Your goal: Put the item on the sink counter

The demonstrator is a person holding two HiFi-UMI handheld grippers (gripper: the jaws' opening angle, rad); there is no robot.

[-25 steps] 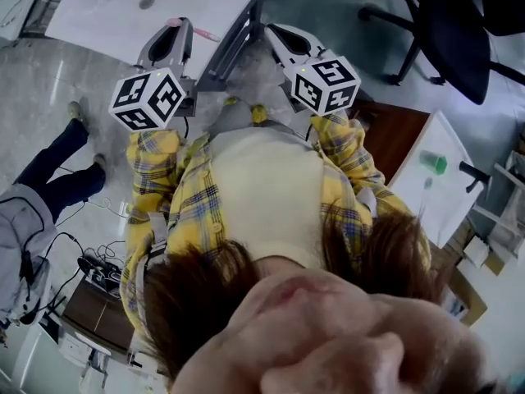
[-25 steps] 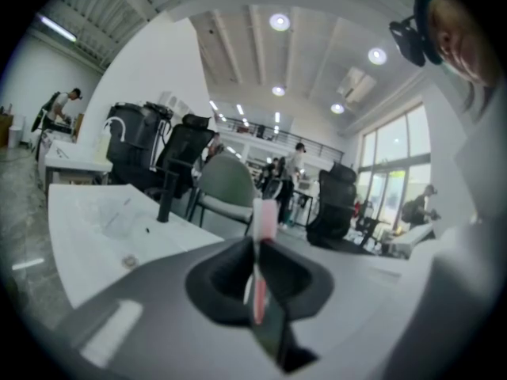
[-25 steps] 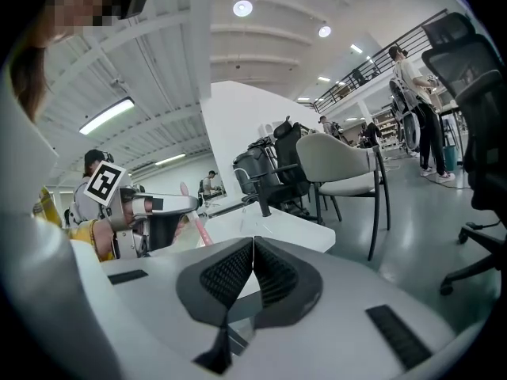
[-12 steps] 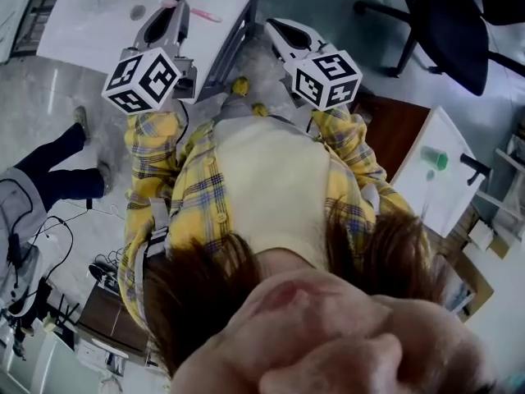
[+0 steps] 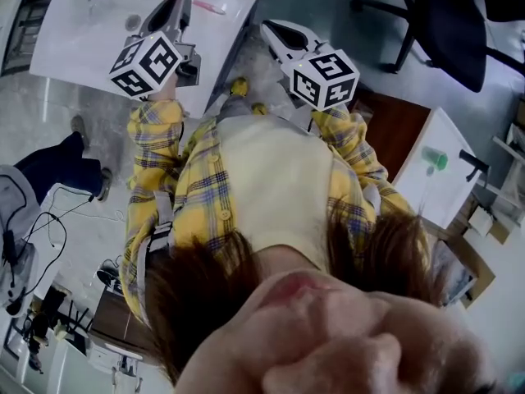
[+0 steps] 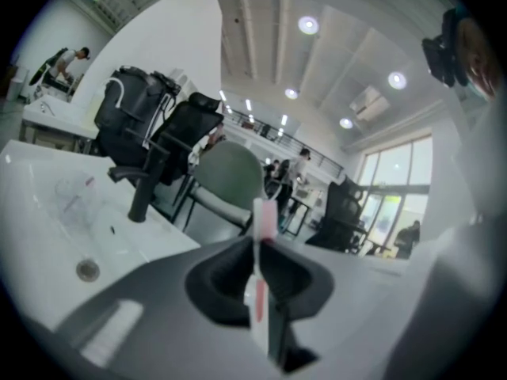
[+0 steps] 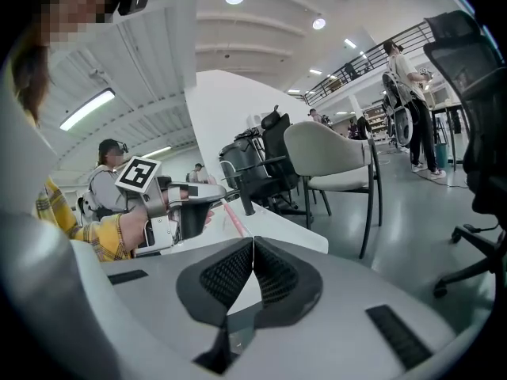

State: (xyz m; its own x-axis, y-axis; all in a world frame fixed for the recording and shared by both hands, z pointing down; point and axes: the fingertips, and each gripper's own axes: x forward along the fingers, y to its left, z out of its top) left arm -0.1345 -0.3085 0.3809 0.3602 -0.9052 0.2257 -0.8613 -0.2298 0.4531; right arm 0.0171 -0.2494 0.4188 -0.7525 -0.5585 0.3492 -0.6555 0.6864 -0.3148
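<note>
The left gripper (image 6: 257,269) has its jaws pressed onto a pink-and-white toothbrush (image 6: 264,218), pinching it partway along the handle. The brush's long axis runs along the seam between the jaws, crosswise to the line the gripper points along. In the head view one pink end sticks out past the tip toward the person's right.

What matters for the set-down is what lies under that tip. The tip is over the white sink counter (image 5: 78,35), inside its near edge, and the brush hangs above the surface without touching it. In the left gripper view the basin's drain (image 6: 87,270) and the black faucet (image 6: 142,190) sit ahead and to the left. So the brush is over the right part of the counter, though I can't tell whether flat top or basin slope lies directly beneath it.

The right gripper (image 7: 252,269) is closed on nothing. It is well off the counter's right edge, over the floor — plainly the farther hand. The placement looks like the left hand's alone: lower, lay the brush flat, let go.
</note>
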